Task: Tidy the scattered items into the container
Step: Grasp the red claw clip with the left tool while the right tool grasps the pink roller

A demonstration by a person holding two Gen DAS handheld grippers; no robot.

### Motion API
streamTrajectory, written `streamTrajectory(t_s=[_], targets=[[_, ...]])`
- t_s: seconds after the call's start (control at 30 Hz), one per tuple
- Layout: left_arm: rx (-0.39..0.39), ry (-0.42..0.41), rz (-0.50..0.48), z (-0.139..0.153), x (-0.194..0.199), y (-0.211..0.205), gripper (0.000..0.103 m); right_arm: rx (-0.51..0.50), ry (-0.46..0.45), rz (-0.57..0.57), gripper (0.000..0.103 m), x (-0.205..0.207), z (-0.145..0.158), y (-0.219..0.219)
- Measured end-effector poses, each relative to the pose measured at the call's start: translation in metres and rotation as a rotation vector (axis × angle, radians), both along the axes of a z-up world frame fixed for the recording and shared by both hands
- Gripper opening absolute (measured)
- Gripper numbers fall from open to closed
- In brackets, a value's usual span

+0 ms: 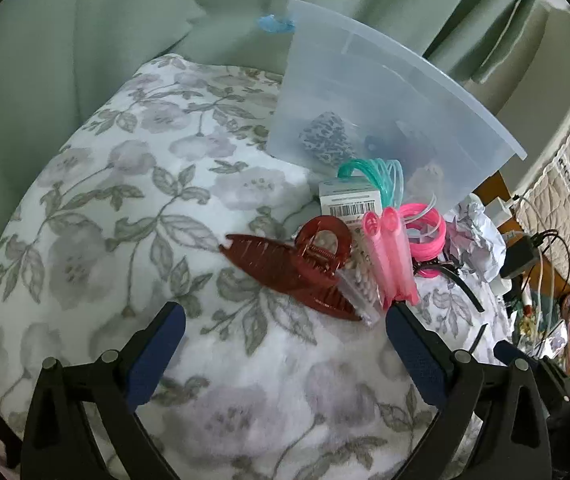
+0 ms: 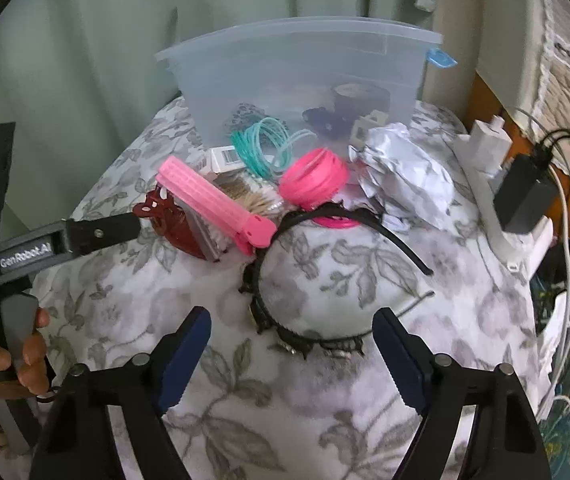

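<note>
Both empty and spread wide: left hand-held gripper (image 1: pixel 285 320) lines up on the red hair claw (image 1: pixel 289 268) mid-bed (image 1: pixel 105 200), right hand-held gripper (image 2: pixel 291 334) over the black headband (image 2: pixel 325 272). Next up, pinch and drop into the clear container (image 2: pixel 297 80) at the far edge.

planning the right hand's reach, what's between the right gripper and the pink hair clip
In the right wrist view, the black headband lies between the right gripper and the pink hair clip, on bare floral cloth.
</note>
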State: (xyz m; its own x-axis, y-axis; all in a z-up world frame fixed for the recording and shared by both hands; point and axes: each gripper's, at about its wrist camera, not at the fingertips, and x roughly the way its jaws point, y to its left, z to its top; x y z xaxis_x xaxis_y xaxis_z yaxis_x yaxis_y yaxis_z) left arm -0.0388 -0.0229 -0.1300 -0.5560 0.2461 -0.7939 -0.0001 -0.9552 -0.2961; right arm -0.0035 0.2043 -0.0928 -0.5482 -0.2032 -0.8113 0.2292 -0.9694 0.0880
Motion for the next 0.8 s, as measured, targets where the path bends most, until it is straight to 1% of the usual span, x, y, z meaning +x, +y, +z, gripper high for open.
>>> streamTrajectory(t_s=[0.13, 0.17, 0.2, 0.27, 0.37, 0.4, 0.43, 0.47, 0.53, 0.8], targets=[[-0.030, 0.007, -0.024, -0.004, -0.011, 0.009, 0.091, 0.000, -0.002, 0.008, 0.085, -0.006, 0.000, -0.004], [-0.039, 0.008, -0.028, -0.005, -0.014, 0.011, 0.085, 0.000, -0.002, 0.008, 0.085, -0.008, 0.000, -0.004], [-0.048, 0.006, -0.032, -0.007, -0.017, 0.013, 0.083, 0.001, -0.002, 0.008, 0.085, -0.010, 0.000, -0.004], [-0.055, 0.000, -0.037, -0.011, -0.023, 0.015, 0.072, -0.002, -0.005, 0.005, 0.085, -0.014, 0.001, -0.004], [-0.057, -0.009, -0.038, -0.016, -0.028, 0.015, 0.062, -0.006, -0.017, 0.002, 0.085, -0.021, -0.001, -0.004], [-0.050, -0.007, -0.039, -0.017, -0.030, 0.015, 0.061, -0.007, -0.021, 0.003, 0.085, -0.023, -0.002, -0.005], [-0.044, -0.002, -0.043, -0.017, -0.031, 0.014, 0.057, -0.007, -0.025, 0.005, 0.085, -0.026, -0.002, -0.006], [-0.043, 0.005, -0.046, -0.017, -0.032, 0.014, 0.050, -0.006, -0.028, 0.011, 0.085, -0.028, -0.003, -0.009], [-0.051, 0.013, -0.046, -0.016, -0.032, 0.013, 0.044, 0.001, -0.031, 0.028, 0.085, -0.033, -0.005, -0.016], [0.031, -0.025, 0.000, -0.020, -0.032, -0.013, 0.044, 0.035, -0.015, 0.118, 0.085, -0.053, -0.007, -0.053]])
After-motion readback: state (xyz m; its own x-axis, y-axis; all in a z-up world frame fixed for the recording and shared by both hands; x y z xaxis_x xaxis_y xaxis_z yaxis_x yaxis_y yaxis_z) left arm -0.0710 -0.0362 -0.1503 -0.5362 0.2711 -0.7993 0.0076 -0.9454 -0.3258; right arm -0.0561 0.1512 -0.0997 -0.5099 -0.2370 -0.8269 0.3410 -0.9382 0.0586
